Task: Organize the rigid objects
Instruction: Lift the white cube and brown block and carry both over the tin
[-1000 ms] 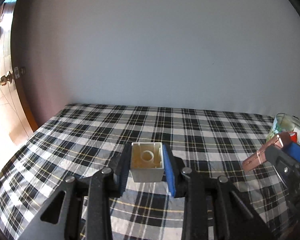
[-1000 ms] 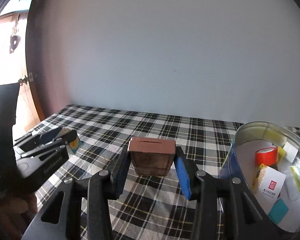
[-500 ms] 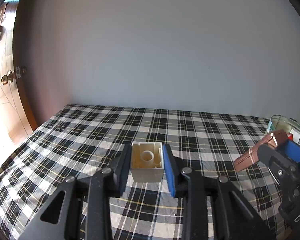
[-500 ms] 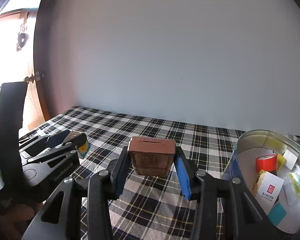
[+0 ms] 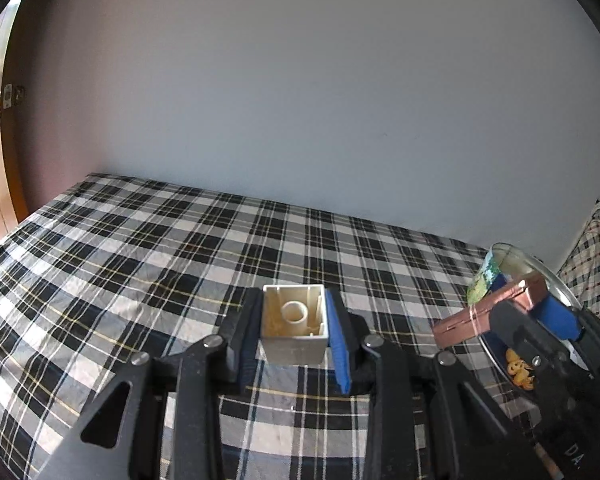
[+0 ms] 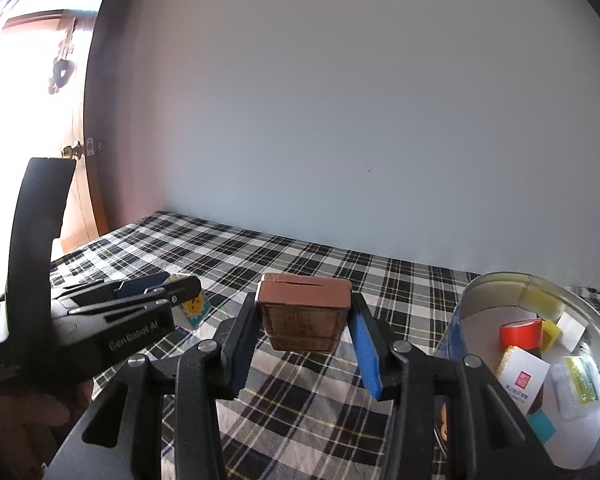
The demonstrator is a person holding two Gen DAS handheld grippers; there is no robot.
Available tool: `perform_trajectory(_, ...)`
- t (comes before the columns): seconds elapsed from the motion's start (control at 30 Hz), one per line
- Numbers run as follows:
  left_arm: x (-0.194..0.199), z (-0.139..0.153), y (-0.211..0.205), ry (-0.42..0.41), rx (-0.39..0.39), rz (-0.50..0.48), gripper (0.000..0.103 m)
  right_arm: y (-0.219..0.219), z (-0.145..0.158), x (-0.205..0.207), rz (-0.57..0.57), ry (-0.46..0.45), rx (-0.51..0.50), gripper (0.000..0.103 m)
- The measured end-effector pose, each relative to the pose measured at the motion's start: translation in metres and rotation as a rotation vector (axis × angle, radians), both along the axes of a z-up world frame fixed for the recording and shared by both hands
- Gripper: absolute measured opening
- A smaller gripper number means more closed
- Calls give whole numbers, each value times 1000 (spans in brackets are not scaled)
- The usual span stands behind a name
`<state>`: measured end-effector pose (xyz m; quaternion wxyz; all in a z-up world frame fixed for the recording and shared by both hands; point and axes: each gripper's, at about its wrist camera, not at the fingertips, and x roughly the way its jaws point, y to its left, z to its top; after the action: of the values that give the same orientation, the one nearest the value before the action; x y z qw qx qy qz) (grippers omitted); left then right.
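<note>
My left gripper [image 5: 294, 300] is shut on a white hollow block [image 5: 294, 328], its open underside with a round tube facing up. It hangs above the black-and-white checked cloth [image 5: 140, 256]. My right gripper [image 6: 305, 304] is shut on a brown box [image 6: 302, 316] with a slot in its top, held above the cloth. In the left wrist view the right gripper [image 5: 528, 300] and the brown box [image 5: 484, 316] sit at the right, in front of the round tin [image 5: 500, 250]. In the right wrist view the left gripper [image 6: 180, 280] is at the left.
A round metal tin [image 6: 500, 280] stands at the right, holding a red tape roll [image 6: 520, 334], a yellow block [image 6: 550, 332], a white carton [image 6: 524, 376] and several other small items. A small card with a sun picture [image 6: 194, 308] lies behind the left gripper. A door with a knob [image 6: 72, 150] is at the left.
The left wrist view has rolled a little, so the table now slopes down to the right. In it the right gripper with the brown box has drifted left. Both grips are unchanged.
</note>
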<state>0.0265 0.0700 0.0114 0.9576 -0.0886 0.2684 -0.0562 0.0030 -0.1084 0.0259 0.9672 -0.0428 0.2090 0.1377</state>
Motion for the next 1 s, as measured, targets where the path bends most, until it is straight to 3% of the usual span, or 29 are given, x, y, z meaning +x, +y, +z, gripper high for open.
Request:
perform_trajectory(0.33,-8,5,-22,-34,65,19,31,-16,9,-8,1,-29,19,47)
perform_trajectory(0.7,-18,11,-66,-71,123,-25,31,-51,12,-14,-56,-49,24,47)
perform_trajectory(1.0,-21,12,-88,-80,136,-37,31,-77,17,-19,-92,-65,36,47)
